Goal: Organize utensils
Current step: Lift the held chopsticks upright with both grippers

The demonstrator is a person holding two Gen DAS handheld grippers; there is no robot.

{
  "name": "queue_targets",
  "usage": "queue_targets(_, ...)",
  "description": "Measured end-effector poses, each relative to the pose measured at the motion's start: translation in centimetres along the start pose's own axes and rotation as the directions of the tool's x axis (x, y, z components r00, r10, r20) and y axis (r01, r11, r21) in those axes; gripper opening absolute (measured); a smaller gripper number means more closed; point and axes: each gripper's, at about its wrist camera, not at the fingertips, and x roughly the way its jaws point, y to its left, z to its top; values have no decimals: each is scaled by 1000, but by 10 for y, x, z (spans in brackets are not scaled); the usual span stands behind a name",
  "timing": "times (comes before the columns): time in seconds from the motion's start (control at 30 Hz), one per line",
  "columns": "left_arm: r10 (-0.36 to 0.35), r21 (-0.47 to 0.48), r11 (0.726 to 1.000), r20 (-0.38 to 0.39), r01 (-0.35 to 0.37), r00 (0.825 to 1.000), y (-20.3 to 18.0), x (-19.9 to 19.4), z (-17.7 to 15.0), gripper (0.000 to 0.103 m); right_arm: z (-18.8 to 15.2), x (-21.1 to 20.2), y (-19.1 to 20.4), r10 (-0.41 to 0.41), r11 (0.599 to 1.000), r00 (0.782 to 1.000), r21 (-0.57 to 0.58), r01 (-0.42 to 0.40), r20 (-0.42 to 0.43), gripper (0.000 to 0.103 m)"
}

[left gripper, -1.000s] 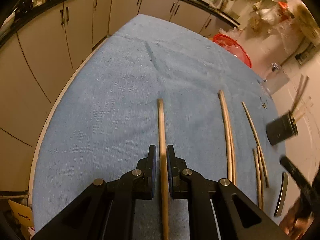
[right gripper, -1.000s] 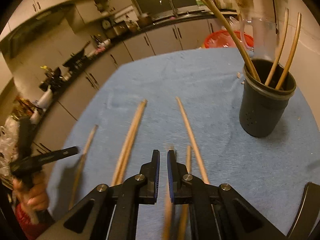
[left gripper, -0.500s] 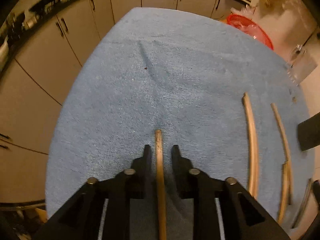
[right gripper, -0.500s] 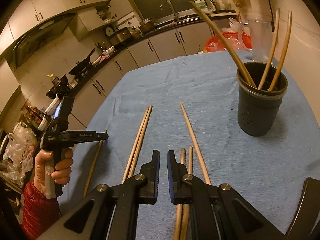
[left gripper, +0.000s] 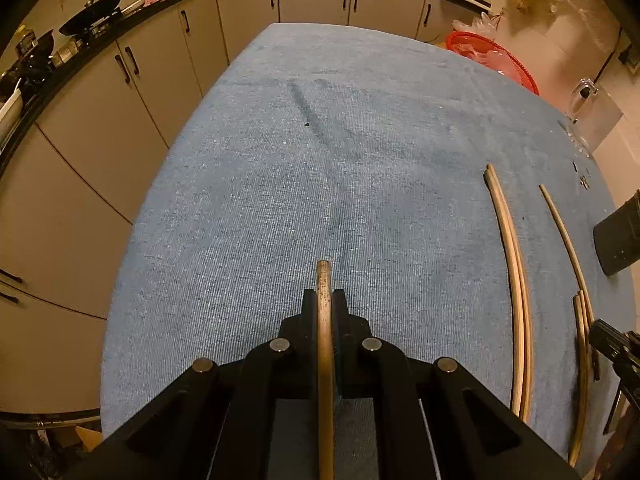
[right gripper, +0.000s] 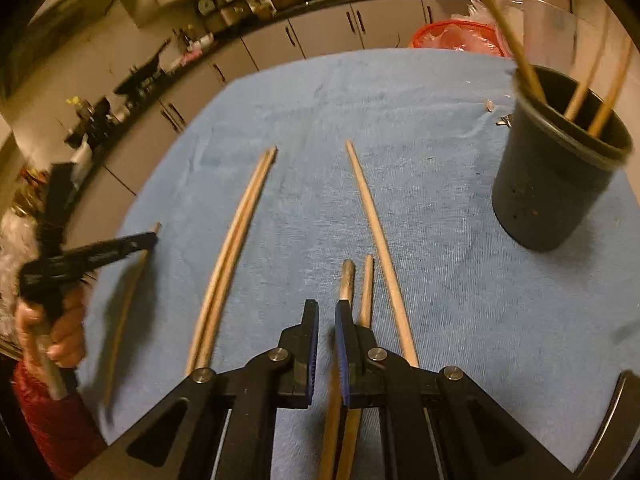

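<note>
Now the left gripper point(left gripper: 324, 300) pinches one chopstick point(left gripper: 323, 280).
Its tip pokes out toward twelve o'clock above the blue cloth point(left gripper: 280, 180); the right gripper point(right gripper: 327, 312) hovers narrowly parted, empty, loose chopsticks point(right gripper: 362, 292) just at one o'clock.

Matt wooden chopsticks point(right gripper: 372, 216) lie on rough blue cloth point(left gripper: 320, 160) beside a matt dark holder point(right gripper: 552, 176).

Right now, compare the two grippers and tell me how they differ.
The left gripper is shut on a chopstick running between its fingers; the right gripper is open and holds nothing. The right gripper hovers above chopsticks lying on the blue cloth. Both are black two-finger tools.
</note>
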Motion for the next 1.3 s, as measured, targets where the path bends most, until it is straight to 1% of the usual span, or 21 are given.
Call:
queue_targets(0.1, -8, 8, 1000, -6, 8, 1000, -2, 0, 4, 7, 4, 10, 2, -53, 998, 998, -17, 53, -33, 10)
queue_targets(0.2, -15, 8, 1000, -6, 15, 1000, 0, 5, 14, 7, 7, 16, 3, -87, 996, 994, -36, 85, -62, 11)
queue_targets(0.4, -6, 24, 1000, -3, 6, 1000, -2, 5, 13, 7, 14, 24, 11, -119, 990, 989, -84, 112, -83, 14)
queue_targets(0.57, 7, 33, 999, -7, -7, 1000, -6, 6, 17, 7, 26, 33, 19, -169, 981, 978, -121, 154, -119, 14)
queue_targets(0.63, 8, 34, 999, -7, -7, 1000, -6, 7, 18, 7, 27, 36, 21, -182, 977, 976, -137, 165, -119, 15)
queue_targets(0.83, 16, 41, 999, -5, -15, 1000, -7, 7, 19, 7, 28, 39, 24, -190, 975, 974, -140, 172, -127, 15)
queue_targets(0.93, 29, 51, 998, 4, -29, 1000, -11, 8, 20, 7, 30, 41, 31, -221, 962, 966, -194, 192, -136, 14)
queue_targets(1.0, 31, 49, 998, 16, -32, 999, -14, 9, 20, 7, 31, 43, 33, -206, 966, 970, -186, 180, -128, 10)
queue_targets(1.07, 30, 43, 999, 19, -31, 999, -16, 10, 23, 7, 32, 45, 39, -205, 963, 973, -201, 180, -109, 9)
queue_targets(1.1, -7, 35, 999, 15, 6, 1000, -16, 10, 25, 7, 34, 45, 39, -194, 967, 975, -186, 172, -109, 8)
queue_targets(1.13, -34, 31, 999, 12, 34, 999, -15, 10, 24, 7, 34, 45, 40, -165, 974, 980, -173, 145, -107, 8)
queue_targets(1.17, -65, 18, 998, 9, 65, 998, -14, 8, 24, 7, 36, 41, 42, -107, 984, 990, -150, 93, -92, 8)
queue_targets(1.2, -77, 9, 997, 17, 77, 997, -14, 5, 24, 7, 36, 37, 43, -110, 985, 992, -139, 100, -69, 7)
queue_targets(1.23, -87, 9, 996, 37, 87, 995, -14, -2, 22, 7, 37, 28, 45, -111, 985, 994, -134, 107, -22, 7)
queue_targets(1.3, -114, 15, 994, 85, 113, 990, -15, -21, 18, 7, 37, 4, 49, -59, 990, 997, -123, 66, 59, 7)
